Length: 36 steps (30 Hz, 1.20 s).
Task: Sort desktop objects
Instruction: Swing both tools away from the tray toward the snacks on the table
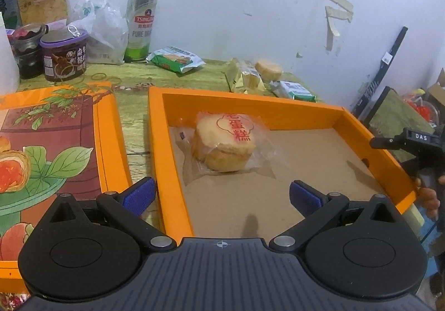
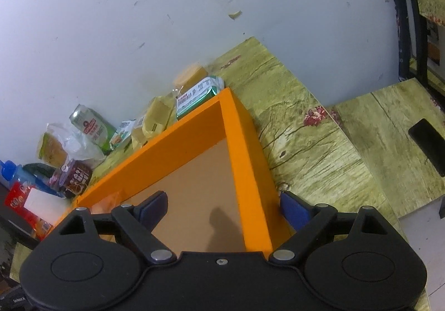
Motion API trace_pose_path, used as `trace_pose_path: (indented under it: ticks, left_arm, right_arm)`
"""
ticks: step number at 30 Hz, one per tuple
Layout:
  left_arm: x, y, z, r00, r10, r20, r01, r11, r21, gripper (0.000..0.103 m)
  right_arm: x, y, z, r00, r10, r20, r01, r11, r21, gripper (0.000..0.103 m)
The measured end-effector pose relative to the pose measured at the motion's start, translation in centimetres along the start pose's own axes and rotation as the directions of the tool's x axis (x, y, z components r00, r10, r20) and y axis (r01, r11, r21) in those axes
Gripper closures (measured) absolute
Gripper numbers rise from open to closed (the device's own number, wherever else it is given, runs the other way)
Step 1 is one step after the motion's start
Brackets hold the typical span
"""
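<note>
Wrapped round cake (image 1: 224, 144) with red lettering, lying inside open orange box (image 1: 167, 160), near its far-left corner

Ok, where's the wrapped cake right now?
In the left wrist view, the wrapped cake lies inside the orange box, near its far left corner.

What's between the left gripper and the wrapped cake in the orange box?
Nothing: in the left wrist view, only bare brown box floor lies between the left gripper and the wrapped cake.
</note>
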<state>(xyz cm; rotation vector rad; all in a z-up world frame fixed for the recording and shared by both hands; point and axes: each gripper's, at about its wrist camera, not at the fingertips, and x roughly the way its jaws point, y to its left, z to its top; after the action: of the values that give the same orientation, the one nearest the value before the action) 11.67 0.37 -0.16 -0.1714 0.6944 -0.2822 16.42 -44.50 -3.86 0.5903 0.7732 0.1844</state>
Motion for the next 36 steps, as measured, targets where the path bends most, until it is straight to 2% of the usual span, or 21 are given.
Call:
trace_pose_path:
  ticks: [12, 17, 20, 23, 28, 32, 36]
  left_arm:
    - [-0.1, 0.6, -0.7, 1.000, -0.024, -0.010, 0.023, 1.000, -0.015, 0.000]
    - [-1.1, 0.9, -0.9, 0.999, -0.020, 0.027, 0.021, 0.999, -0.025, 0.000]
    - [-2.3, 1.1, -0.8, 0.998, 0.003, 0.059, -0.002, 1.000, -0.027, 0.000]
    - [-3.9, 1.2, 0.2, 0.995, -0.007, 0.096, 0.009, 1.000, -0.018, 0.000]
    - [-7.7, -0.3, 4.9, 0.979, -0.067, 0.195, 0.049, 0.995, 0.092, 0.000]
    - [-9.9, -3.0, 11.4, 0.960, -0.108, 0.260, 0.064, 0.983, 0.171, 0.000]
    - [-8.3, -6.0, 17.6, 0.953, -0.107, 0.284, 0.050, 0.978, 0.204, 0.000]
  right_arm:
    - [-0.4, -0.1, -0.7, 1.000, -0.002, 0.005, 0.002, 1.000, 0.013, 0.015]
    - [-0.8, -0.4, -0.5, 1.000, -0.017, 0.014, 0.017, 0.999, 0.033, 0.016]
    - [-2.1, -0.4, -0.2, 0.997, -0.052, 0.048, 0.051, 0.998, 0.033, 0.016]
    - [-3.8, 0.2, 0.5, 0.995, -0.062, 0.082, 0.061, 0.998, 0.015, 0.016]
    - [-7.8, 4.6, 3.1, 0.989, -0.003, 0.146, 0.018, 0.995, -0.102, 0.015]
    - [-10.7, 9.8, 7.0, 0.982, 0.103, 0.158, -0.067, 0.974, -0.218, 0.012]
    - [-12.1, 15.3, 11.9, 0.970, 0.170, 0.174, -0.104, 0.936, -0.335, 0.009]
